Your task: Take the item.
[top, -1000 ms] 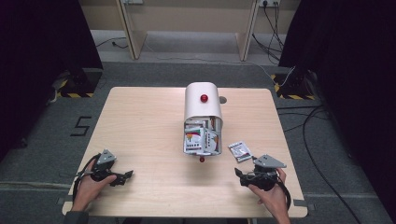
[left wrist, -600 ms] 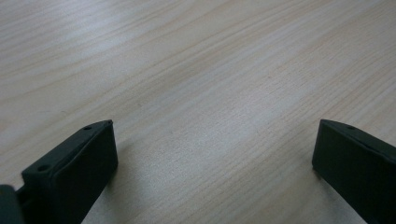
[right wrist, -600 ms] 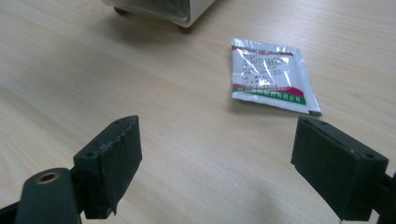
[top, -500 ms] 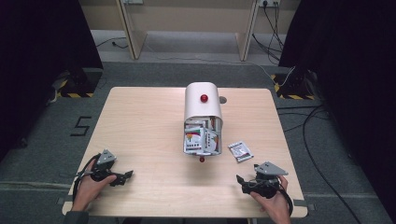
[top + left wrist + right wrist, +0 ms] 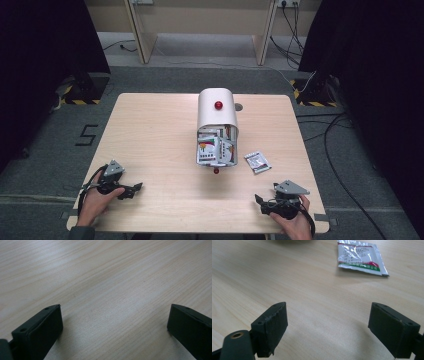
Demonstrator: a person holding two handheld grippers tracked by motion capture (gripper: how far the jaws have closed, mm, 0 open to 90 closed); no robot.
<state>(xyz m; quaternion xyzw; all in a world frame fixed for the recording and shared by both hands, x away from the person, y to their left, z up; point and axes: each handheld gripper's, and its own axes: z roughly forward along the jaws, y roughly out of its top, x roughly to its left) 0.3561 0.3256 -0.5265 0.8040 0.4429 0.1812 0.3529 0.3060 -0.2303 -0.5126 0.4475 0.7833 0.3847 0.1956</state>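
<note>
Right gripper [image 5: 261, 201] has pulled back toward the near edge over the last second — a second ago it sat just below the sachet [image 5: 257, 161], now it's near the table's [image 5: 150, 130] front right corner, well apart from it. Jaws wide apart, nothing between them. In the right gripper view the sachet [image 5: 360, 258] lies flat at about 1 o'clock from the jaws, clear table between.

Left gripper [image 5: 134, 188] hasn't moved — parked near the front left corner, jaws spread wide and empty, bare wood ahead of it in the left gripper view.

The white box [image 5: 217, 117] stands mid-table with its red knob [image 5: 218, 105] on top; its open flap [image 5: 216, 153] holds more packets, and the loose sachet sits at 3 o'clock from that flap, just beside it.

Read: one sachet looks taken out and set down, and the right hand has retreated to a rest pose. Either a pause between picks or the job's done — can't say which from here.
</note>
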